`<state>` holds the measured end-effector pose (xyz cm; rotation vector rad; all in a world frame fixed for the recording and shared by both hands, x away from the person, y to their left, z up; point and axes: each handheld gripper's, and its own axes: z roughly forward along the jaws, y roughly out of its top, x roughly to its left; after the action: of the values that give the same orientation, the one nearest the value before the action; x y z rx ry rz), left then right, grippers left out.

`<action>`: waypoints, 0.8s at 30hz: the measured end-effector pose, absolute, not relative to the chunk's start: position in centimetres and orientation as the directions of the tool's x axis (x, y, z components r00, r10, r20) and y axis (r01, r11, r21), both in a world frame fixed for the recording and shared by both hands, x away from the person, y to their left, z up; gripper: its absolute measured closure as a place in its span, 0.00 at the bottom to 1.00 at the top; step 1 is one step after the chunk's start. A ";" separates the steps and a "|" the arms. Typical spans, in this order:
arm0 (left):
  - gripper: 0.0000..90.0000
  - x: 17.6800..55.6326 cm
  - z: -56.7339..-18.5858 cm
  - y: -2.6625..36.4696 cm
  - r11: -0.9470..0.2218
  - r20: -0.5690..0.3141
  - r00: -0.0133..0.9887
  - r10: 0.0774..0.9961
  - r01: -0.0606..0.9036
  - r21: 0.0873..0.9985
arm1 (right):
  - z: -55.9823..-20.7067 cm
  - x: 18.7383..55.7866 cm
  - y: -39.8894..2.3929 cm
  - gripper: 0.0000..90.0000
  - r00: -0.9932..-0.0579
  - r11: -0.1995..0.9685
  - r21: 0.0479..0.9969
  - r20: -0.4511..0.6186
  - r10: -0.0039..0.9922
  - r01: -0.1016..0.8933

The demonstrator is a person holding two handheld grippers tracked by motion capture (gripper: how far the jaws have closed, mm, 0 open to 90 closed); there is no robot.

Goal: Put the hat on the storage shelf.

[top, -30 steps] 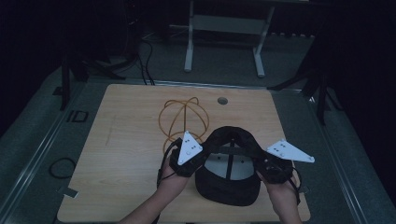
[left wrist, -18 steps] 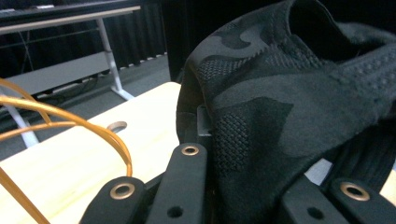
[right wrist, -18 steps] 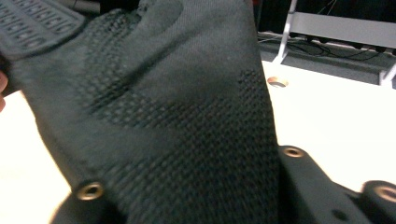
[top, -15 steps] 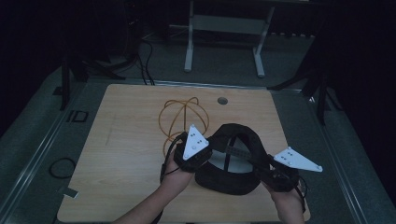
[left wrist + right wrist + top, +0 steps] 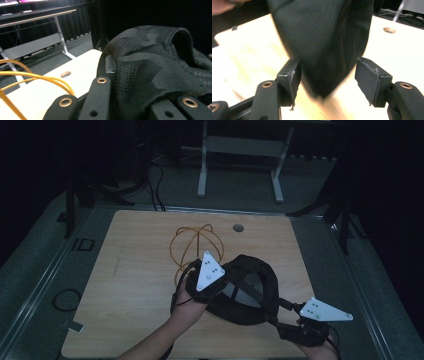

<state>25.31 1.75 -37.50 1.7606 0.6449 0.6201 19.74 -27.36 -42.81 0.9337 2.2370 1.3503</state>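
Observation:
A black cap (image 5: 250, 285) with a camouflage weave sits near the front right of the wooden table (image 5: 135, 270). My left gripper (image 5: 212, 285) is at the cap's left rim, shut on the fabric. In the left gripper view the cap (image 5: 150, 65) drapes over the jaws and rises up. My right gripper (image 5: 287, 322) is low at the cap's front right, open. In the right gripper view a dark pointed part of the cap (image 5: 324, 37) hangs between the two spread pads (image 5: 294, 80) without touching them.
A loop of orange cable (image 5: 192, 245) lies on the table just behind the cap, close to the left gripper (image 5: 37, 77). A round hole (image 5: 238, 227) sits near the table's far edge. A white desk frame (image 5: 240, 150) stands on the floor beyond.
The right gripper has come off the cap's right side and drawn back toward the front right corner, now open. The left gripper has tilted and lifted the cap slightly.

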 end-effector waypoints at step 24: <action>0.98 25.2 -37.9 6.8 -0.139 0.079 0.937 0.340 -0.033 0.990 | -38.5 20.1 -29.3 0.52 -0.781 0.367 0.919 -0.124 0.612 0.142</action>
<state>25.18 6.77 -37.90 1.6848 0.2355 0.3275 20.06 -29.30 -38.46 0.6532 2.1842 1.4026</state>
